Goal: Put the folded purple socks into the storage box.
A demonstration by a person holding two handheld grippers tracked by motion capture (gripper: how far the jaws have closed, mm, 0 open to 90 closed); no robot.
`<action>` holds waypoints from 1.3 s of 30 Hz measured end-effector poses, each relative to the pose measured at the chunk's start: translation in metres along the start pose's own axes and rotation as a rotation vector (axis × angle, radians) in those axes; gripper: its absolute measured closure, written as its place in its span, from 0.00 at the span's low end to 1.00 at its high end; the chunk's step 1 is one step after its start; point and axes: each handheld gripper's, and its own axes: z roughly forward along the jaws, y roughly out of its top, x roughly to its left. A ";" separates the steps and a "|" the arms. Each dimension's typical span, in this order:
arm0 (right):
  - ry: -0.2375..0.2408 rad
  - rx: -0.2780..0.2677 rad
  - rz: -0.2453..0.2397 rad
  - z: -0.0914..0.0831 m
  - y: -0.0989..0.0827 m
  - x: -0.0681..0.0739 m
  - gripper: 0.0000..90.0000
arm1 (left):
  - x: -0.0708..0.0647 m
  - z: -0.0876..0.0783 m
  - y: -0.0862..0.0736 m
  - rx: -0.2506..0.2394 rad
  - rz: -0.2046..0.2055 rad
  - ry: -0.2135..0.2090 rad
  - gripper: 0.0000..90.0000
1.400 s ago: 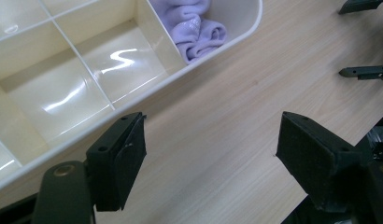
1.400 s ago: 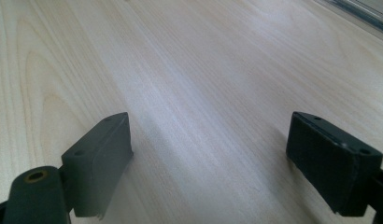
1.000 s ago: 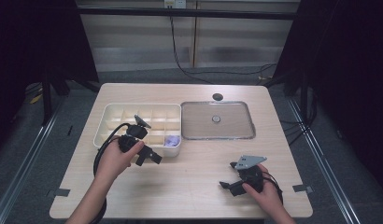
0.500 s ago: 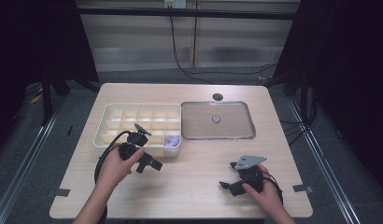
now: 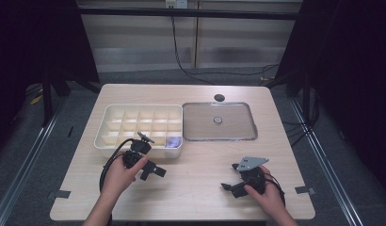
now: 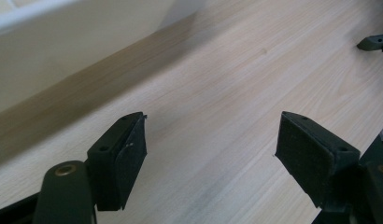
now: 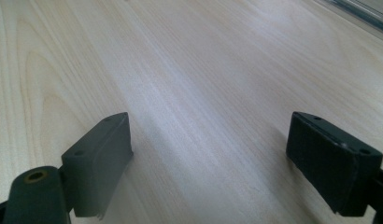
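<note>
L gripper [image 5: 156, 170] is held spread, empty, near table's front-left, just before divided tray [image 5: 111, 136] w/ purple item [image 5: 172, 141]. R gripper [image 5: 230, 184] spread, front-right. Next pick likely needed from metal tray [image 5: 219, 136].

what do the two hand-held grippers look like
Both are black. The left hand-held gripper trails a looping black cable. The right hand-held gripper carries a grey three-cornered plate on top. Each has two blocky black jaws with flat dark pads.
</note>
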 end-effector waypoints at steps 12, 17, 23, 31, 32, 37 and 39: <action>0.000 0.000 0.000 0.000 0.000 0.000 0.15 | -0.003 0.017 -0.006 -0.013 0.023 -0.037 0.27; 0.000 0.000 0.000 0.000 0.000 0.000 0.15 | -0.003 0.022 -0.008 -0.017 0.030 -0.035 0.27; 0.000 0.000 0.000 0.000 0.000 0.000 0.15 | -0.002 0.026 -0.011 -0.031 0.040 -0.026 0.27; 0.000 0.000 0.000 0.000 0.000 0.000 0.15 | -0.006 0.029 -0.015 -0.062 0.083 -0.017 0.25; 0.000 0.000 0.000 0.000 0.000 0.000 0.15 | -0.007 0.029 -0.016 -0.075 0.082 -0.017 0.25; 0.000 0.000 0.000 0.000 0.000 0.000 0.15 | -0.008 0.030 -0.021 -0.112 0.116 -0.015 0.23; -0.001 0.000 0.000 0.000 0.000 0.000 0.15 | -0.008 0.030 -0.023 -0.120 0.135 -0.013 0.23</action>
